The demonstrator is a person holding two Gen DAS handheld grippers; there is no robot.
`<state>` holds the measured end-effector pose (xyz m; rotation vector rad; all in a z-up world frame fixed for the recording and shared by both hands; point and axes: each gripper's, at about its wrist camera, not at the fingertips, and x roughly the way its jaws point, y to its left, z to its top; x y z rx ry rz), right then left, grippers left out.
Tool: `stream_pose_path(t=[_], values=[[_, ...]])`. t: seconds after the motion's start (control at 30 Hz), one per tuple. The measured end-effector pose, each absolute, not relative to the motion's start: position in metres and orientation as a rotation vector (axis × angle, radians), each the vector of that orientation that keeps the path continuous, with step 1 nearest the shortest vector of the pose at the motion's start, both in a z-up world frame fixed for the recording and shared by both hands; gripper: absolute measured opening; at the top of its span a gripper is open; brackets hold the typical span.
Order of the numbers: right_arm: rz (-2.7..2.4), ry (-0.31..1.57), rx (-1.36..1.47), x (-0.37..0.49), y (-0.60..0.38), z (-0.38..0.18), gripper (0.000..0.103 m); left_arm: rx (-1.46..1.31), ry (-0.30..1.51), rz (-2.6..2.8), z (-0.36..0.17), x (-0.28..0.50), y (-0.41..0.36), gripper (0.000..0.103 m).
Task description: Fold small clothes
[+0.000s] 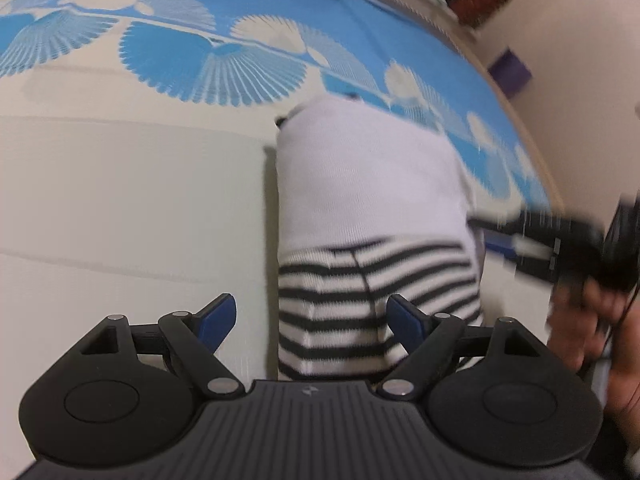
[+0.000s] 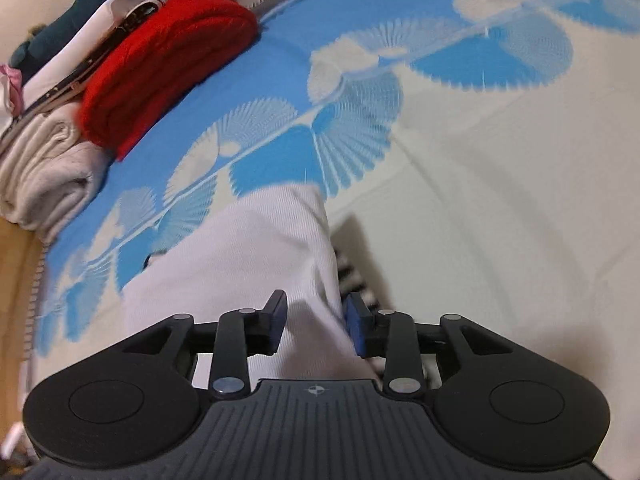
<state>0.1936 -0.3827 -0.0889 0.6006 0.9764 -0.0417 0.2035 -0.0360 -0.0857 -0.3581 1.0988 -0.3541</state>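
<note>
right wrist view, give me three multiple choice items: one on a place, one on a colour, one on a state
1. Where is the folded red knit garment?
A. far left, beside the folded cream cloth
B. between the jaws
C. on the floor

2. What are the stripes on the white garment?
A. red
B. black
C. green

3. How does the left gripper stand?
A. clamped on cloth
B. open wide
C. out of view

Answers: 1 A, it lies at the bedspread's far left; 2 B, dark bands cross its lower part; 3 B, its blue pads stand far apart.
</note>
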Motion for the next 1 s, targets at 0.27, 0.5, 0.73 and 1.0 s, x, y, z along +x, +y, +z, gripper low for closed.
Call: stream_pose_path(t=[0.27, 0.5, 0.73, 1.0], values=[[0.063, 1.071, 0.597, 0.17, -0.389, -0.098, 0.036, -0.403, 1.109, -0.377, -0.085, 0.203, -0.046, 0.086], [0.083, 1.101, 0.442, 0.158, -0.381, -0.099, 0.0, -0.217, 1.269, -0.418, -0.108, 0.193, -0.079, 0.089], [0.004, 1.07, 0.431, 0.146, -0.4, -0.096, 0.0, -0.052, 1.291, -0.462, -0.117, 0.19, -0.094, 0.09], [-0.017, 1.142, 0.358, 0.149, -0.395, -0.109, 0.0, 0.052, 1.291, -0.501, -0.117, 0.193, -0.108, 0.097]])
